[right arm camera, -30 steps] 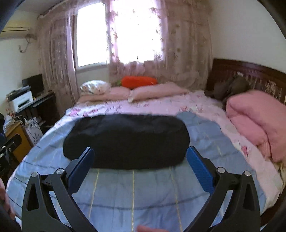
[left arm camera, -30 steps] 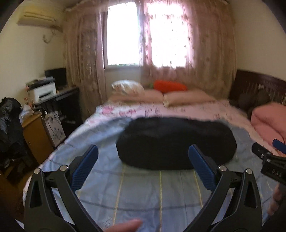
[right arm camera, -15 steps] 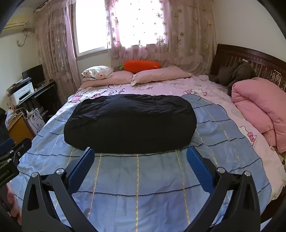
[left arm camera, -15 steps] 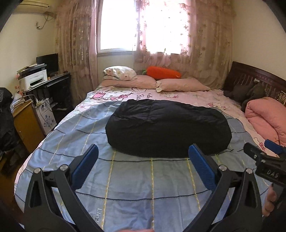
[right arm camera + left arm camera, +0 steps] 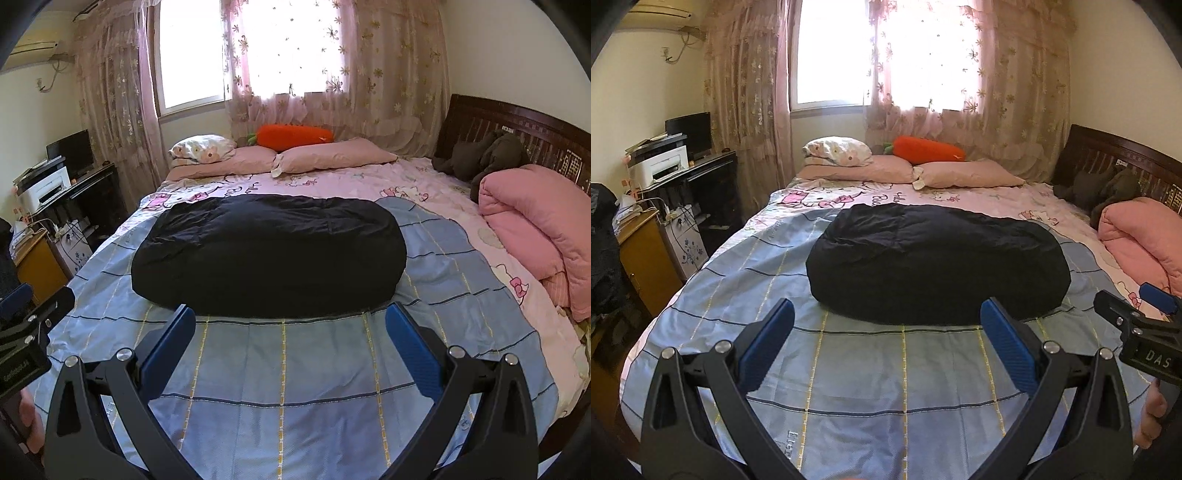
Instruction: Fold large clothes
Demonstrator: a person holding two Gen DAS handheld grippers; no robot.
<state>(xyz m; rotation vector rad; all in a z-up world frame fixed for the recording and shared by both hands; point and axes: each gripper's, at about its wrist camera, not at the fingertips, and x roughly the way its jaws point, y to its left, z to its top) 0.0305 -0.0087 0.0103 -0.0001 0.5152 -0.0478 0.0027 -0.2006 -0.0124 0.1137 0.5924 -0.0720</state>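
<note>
A large dark navy garment (image 5: 934, 258) lies in a flat rounded slab on the blue checked sheet (image 5: 886, 369) in the middle of the bed; it also shows in the right wrist view (image 5: 269, 254). My left gripper (image 5: 886, 317) is open and empty, held above the sheet just short of the garment's near edge. My right gripper (image 5: 290, 315) is open and empty, also above the sheet near that edge. The right gripper's body shows at the right edge of the left wrist view (image 5: 1145, 332); the left gripper's body shows at the left edge of the right wrist view (image 5: 26, 332).
Pink pillows (image 5: 964, 175) and an orange carrot cushion (image 5: 927, 149) lie at the bed's far end. A folded pink quilt (image 5: 535, 236) and dark clothes (image 5: 484, 155) sit by the wooden headboard at right. A desk with a printer (image 5: 661, 166) and a cabinet (image 5: 646, 254) stand at left.
Both views have pulled back and risen, so the garment sits farther from the fingertips and more of the blue sheet shows. Both grippers stay open. The garment has not moved.
</note>
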